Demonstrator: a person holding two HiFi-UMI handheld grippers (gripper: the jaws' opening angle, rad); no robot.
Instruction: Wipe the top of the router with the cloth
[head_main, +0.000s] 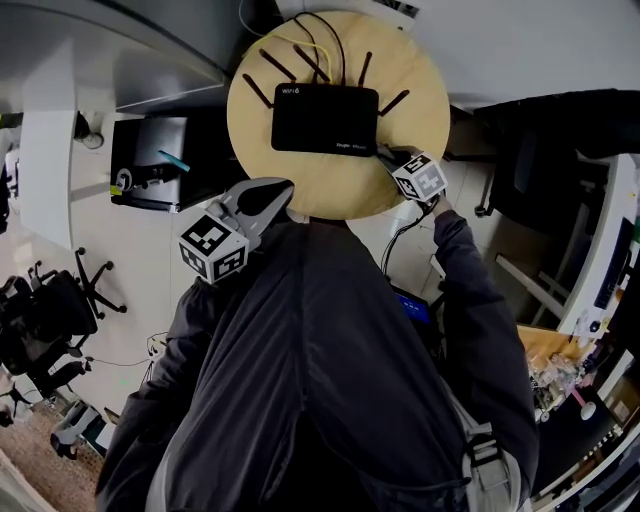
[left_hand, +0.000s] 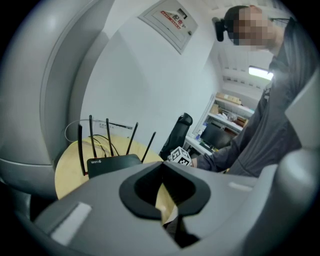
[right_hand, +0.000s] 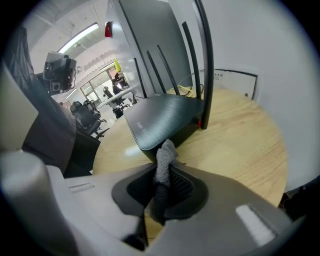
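Finds the black router (head_main: 325, 118) lying flat mid-way across the round wooden bench (head_main: 420, 110), with antennas (head_main: 258, 91) raised round its far edge and its top apparently not yet wiped. Pinches a grey cloth (right_hand: 164, 155) tight in the jaws of the right gripper (head_main: 392, 158), just beside the router's near right corner. Holds the left gripper (head_main: 274, 192) back at the bench's near edge, jaws closed on nothing. Risks scraping or shoving the light casing with bare jaws, since only a short tuft of cloth pokes out. Risks snagging an antenna or the cables (head_main: 305, 40) on a long stroke, with nothing steadying the body. Shows the cloth only in the right gripper view, never in the head view. Shows both grippers' places only from the head. Shows the antennas standing upright best from the left gripper view.
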